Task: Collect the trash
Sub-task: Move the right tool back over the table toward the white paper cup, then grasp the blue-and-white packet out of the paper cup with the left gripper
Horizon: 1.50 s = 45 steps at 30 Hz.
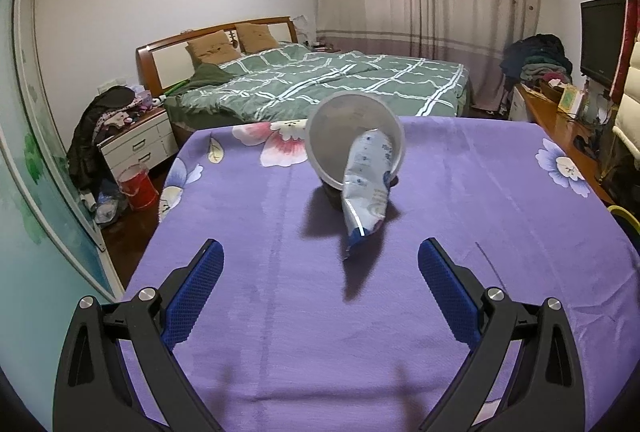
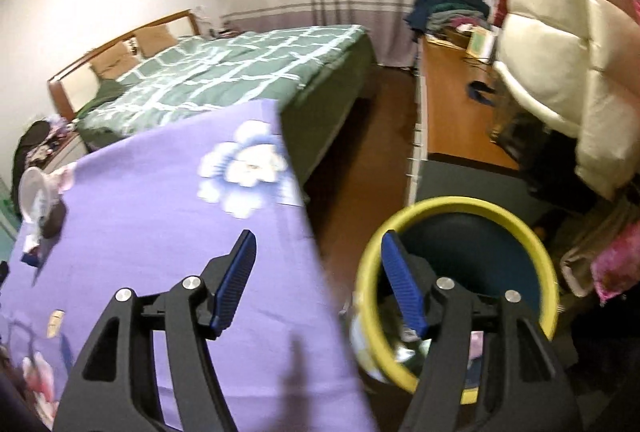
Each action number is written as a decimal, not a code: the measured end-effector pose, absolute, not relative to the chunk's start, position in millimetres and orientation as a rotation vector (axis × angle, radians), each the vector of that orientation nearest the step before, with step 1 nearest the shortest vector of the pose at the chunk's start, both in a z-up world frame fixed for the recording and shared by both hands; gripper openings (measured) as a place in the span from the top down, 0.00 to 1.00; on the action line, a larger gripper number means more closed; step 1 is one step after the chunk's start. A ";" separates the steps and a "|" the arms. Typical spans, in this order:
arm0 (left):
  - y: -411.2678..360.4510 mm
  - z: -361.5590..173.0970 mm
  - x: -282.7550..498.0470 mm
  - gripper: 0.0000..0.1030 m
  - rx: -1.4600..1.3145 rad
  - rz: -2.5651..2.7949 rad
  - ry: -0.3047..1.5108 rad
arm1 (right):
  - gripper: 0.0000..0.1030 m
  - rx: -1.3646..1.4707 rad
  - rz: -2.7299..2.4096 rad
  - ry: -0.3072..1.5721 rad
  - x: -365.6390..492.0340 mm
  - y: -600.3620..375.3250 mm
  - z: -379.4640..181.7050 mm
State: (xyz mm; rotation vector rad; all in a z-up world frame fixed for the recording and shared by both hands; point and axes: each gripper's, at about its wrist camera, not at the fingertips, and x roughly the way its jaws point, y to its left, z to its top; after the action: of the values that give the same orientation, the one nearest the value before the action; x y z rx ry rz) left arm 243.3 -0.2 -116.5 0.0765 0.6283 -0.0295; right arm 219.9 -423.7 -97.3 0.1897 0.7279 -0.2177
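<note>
Although nothing is gripped at this moment, both claws stand ready over the purple tabletop. Left claw: spread wide, empty, aimed at the trash near the middle of the cloth. A clear plastic tub lies tipped on its side, mouth toward the camera, with a crumpled blue-and-white wrapper hanging out of it and down toward the cloth. A dark brown lump sits under the tub; what it is cannot be made out, nor whether it props the tub.

Handling, as judged: the wrapper is light, thin film, soft and likely slick; it will crush flat and could slide out of a loose pinch. Best hold is across the free lower end, clear of the tub. The tub looks light and thin-walled, springy rather than stiff; take it by the rim edge, one finger inside, and expect it to roll or skid if nudged.

Right claw: also wide open and empty, straddling the tabletop edge, with its right finger over the yellow-rimmed bin on the floor beside it. Some shiny, blurred contents lie at the bin's near side, partly hidden by that finger. This view is blurred by motion; the tub and wrapper show small at far left, well apart from this claw
</note>
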 end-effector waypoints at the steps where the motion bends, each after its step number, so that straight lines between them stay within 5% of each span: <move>1: -1.4 -116.4 244.2 0.07 0.077 -0.035 0.632 | 0.39 0.192 -0.201 0.730 223.9 -417.8 -97.8; 13: -30.2 -107.6 293.6 0.09 0.160 -0.060 0.734 | 0.38 0.223 -0.093 0.748 241.5 -392.6 -107.0; 25: -27.3 -142.9 355.9 0.29 0.141 -0.007 0.882 | 0.38 0.256 -0.066 0.754 240.7 -397.4 -111.2; 36: -20.2 -145.8 350.4 0.64 0.111 -0.064 0.899 | 0.38 0.274 -0.061 0.752 240.0 -400.7 -111.6; 45: -34.9 -120.6 299.7 0.64 0.154 -0.127 0.859 | 0.38 0.283 -0.050 0.735 234.4 -400.1 -104.4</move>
State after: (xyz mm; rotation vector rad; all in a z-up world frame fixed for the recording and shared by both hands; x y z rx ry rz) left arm 299.7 -34.9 -120.6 0.1539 0.8591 -0.1271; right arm 234.4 -400.1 -104.4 0.2827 0.7353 -0.0498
